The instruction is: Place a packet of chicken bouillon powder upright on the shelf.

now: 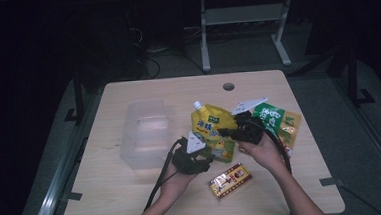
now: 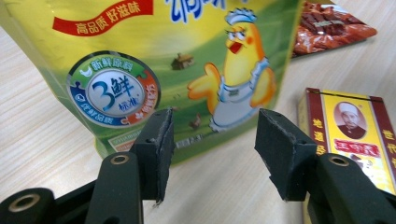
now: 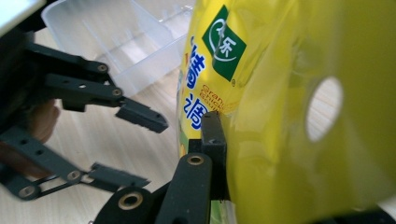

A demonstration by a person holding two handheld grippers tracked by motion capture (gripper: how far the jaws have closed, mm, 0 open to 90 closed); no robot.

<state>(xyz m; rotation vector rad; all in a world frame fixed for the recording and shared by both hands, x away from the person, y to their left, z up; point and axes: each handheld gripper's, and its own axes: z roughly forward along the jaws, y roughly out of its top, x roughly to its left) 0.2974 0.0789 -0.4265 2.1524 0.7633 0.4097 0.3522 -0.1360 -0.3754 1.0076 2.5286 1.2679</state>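
On the table (image 1: 133, 191), the right gripper (image 1: 225, 131) grips the yellow pouch (image 1: 210, 124) near the middle. The left gripper (image 1: 208, 160) sits open at the pouch's bottom edge. A clear tub (image 1: 145, 133) stands toward the left edge, a red box (image 1: 230, 180) near the front edge.

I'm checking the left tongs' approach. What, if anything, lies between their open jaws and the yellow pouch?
Nothing visible. In the left gripper view, the left tongs stand open with only bare table between their pads and the bottom edge of the yellow pouch. The red-and-yellow box lies off to one side, and the right tongs already grip the pouch.
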